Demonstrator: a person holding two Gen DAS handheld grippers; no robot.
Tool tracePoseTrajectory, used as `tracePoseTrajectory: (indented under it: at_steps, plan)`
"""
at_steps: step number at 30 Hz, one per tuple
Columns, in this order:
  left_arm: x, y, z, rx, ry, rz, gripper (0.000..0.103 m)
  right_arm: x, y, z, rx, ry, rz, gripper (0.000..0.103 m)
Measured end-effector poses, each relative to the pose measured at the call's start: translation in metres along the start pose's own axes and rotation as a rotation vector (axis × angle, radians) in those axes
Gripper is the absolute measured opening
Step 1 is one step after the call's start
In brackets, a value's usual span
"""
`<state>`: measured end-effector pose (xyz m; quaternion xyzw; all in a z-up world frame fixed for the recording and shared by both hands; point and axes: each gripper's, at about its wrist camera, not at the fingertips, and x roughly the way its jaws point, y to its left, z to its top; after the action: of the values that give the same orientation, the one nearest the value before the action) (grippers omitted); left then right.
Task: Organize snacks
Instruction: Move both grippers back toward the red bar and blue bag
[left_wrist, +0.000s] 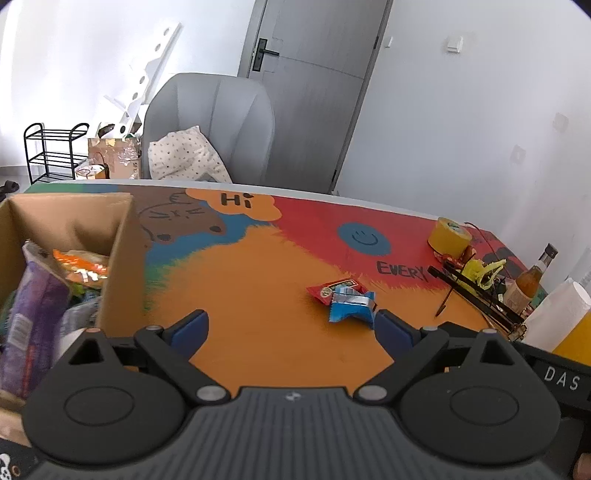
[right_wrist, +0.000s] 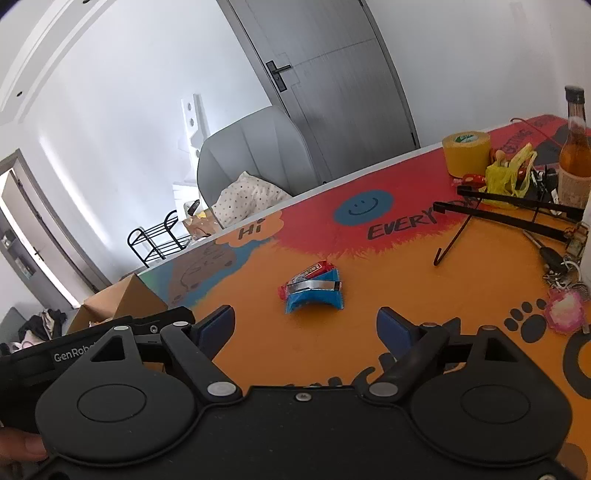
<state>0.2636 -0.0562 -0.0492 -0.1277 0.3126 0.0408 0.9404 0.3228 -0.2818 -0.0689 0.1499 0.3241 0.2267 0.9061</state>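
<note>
Both of your claws gape empty; ease the right gripper (right_wrist: 306, 325) toward twelve o'clock, straddle the blue snack packet (right_wrist: 314, 295), then close gently.

snack packets (left_wrist: 345, 300) right of box (left_wrist: 118, 258)

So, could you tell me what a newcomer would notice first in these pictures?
Probably the loud cartoon-painted table, orange at its middle, where a blue snack packet lies against a red one. At its left edge stands a cardboard box already holding snacks, and both grippers hang open.
</note>
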Motion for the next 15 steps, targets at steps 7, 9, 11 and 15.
tracePoseTrajectory:
  at_steps: [7, 9, 11, 15]
  plan:
    - [0.020, -0.004, 0.005, 0.001, 0.010, 0.018, 0.096, 0.019, -0.010, 0.005, 0.015, 0.020, 0.021, 0.083]
    - [0.025, -0.003, 0.007, -0.001, 0.010, 0.021, 0.096, 0.026, -0.012, 0.007, 0.020, 0.029, 0.025, 0.082]
    - [0.032, -0.003, 0.009, 0.000, 0.013, 0.027, 0.096, 0.033, -0.014, 0.009, 0.030, 0.042, 0.025, 0.080]
    - [0.044, 0.002, 0.013, -0.014, 0.021, 0.031, 0.093, 0.049, -0.014, 0.011, 0.022, 0.064, 0.012, 0.076]
